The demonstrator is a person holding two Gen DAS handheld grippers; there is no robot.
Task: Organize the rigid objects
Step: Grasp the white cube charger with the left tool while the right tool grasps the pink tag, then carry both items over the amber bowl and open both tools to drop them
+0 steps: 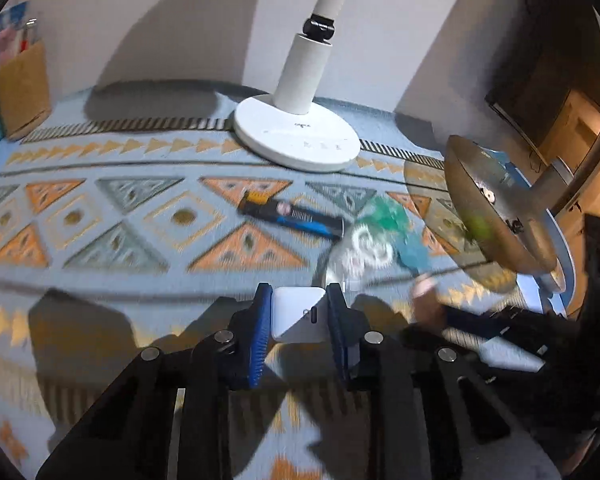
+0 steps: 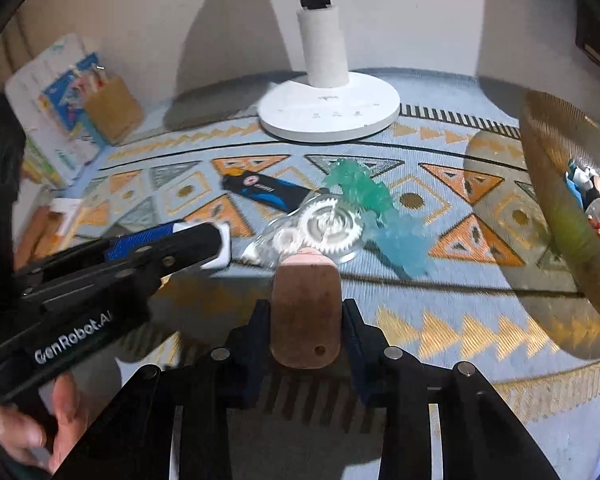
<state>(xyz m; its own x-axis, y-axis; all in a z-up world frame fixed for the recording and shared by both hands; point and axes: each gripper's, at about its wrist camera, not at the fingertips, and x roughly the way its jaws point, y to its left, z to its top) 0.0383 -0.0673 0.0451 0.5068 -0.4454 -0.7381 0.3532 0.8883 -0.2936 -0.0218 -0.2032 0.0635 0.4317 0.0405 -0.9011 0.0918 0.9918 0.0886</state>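
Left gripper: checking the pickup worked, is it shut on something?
Shut. The left gripper has its blue pads pressed against both sides of a white block.

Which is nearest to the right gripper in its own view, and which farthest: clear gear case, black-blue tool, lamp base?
From the right gripper:
1. Clear gear case, just ahead.
2. Black-blue tool, beyond, to the left.
3. Lamp base, at the back by the wall.

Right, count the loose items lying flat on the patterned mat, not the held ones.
3: black-and-blue pen-like tool mid-mat, clear gear toy right of it, green-blue figure against the gear toy. More may be hidden.
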